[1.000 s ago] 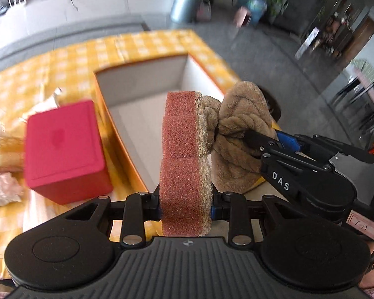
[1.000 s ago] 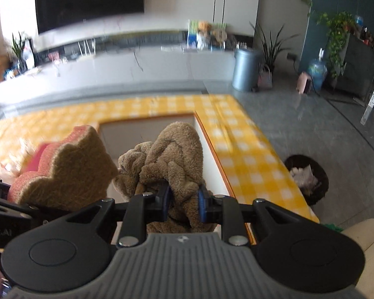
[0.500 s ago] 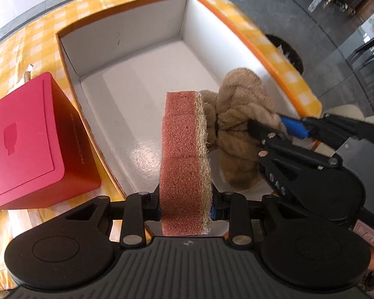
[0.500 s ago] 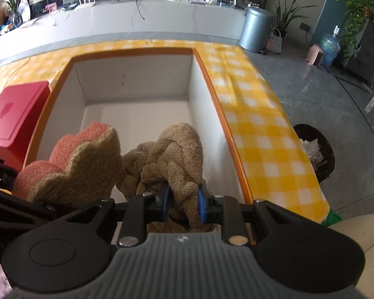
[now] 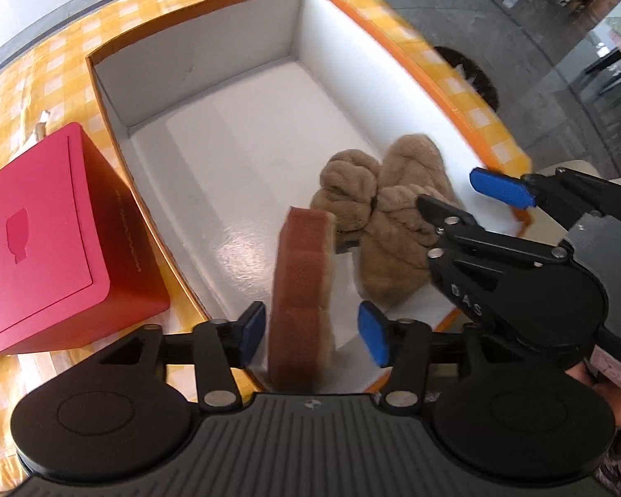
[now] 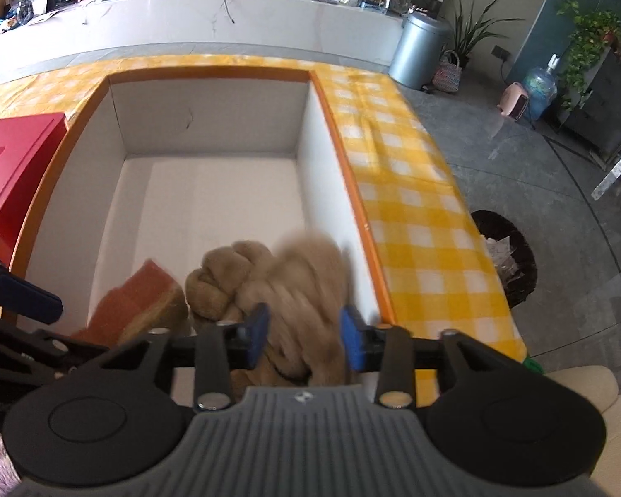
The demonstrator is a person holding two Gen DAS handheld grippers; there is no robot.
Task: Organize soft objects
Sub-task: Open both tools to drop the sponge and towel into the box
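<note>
A red-and-tan sponge point(image 5: 302, 290) is inside the near end of the white box with an orange rim point(image 5: 211, 95), blurred between the open jaws of my left gripper point(image 5: 312, 333). A brown plush toy point(image 5: 389, 223) lies beside it on the box floor. In the right wrist view the plush point(image 6: 294, 290) is blurred between the open jaws of my right gripper point(image 6: 304, 331), with the sponge point(image 6: 140, 310) to its left. The right gripper also shows in the left wrist view point(image 5: 472, 203). Neither gripper touches its object.
A red lidded box point(image 5: 49, 240) stands left of the white box on a yellow checked tablecloth point(image 6: 410, 190). The table edge is at the right, with a dark waste bin point(image 6: 509, 252) on the floor below.
Both grippers opened over the white box. The sponge and the plush left the jaws and dropped into the near end of the box.
</note>
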